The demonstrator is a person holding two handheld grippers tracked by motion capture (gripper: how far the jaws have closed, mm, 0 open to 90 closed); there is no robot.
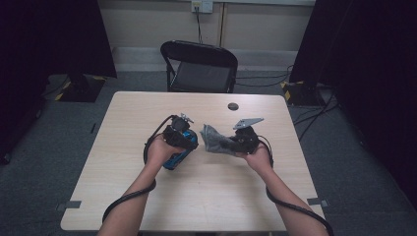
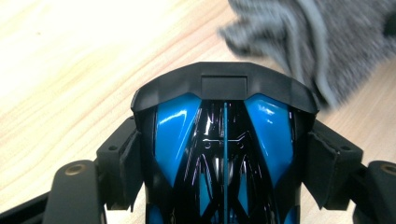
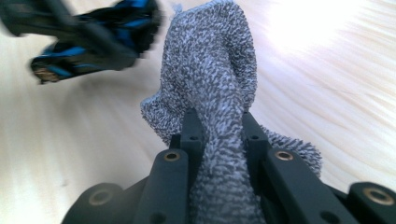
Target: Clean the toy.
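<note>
The left gripper (image 1: 183, 139), held above the middle of the pale wooden table (image 1: 123, 187), is clamped across the sides of a glossy blue-and-black hard-plastic toy car (image 2: 224, 158). The shell looks light and rigid but slick, so the flat flanks where the pads (image 2: 128, 163) sit seem the safest hold. Just to its right, near but apart, the grey knitted terry cloth (image 1: 214, 138) hangs bunched from the right gripper (image 1: 235, 142), whose jaws are pinched tight on a fold. It is soft, limp and light, and will drape wherever it touches, so gripping a gathered fold suits it. Beyond them a small dark round disc (image 1: 233, 106) lies near the far edge, and a black folding chair (image 1: 199, 69) stands behind the table; neither obstructs the hands.
</note>
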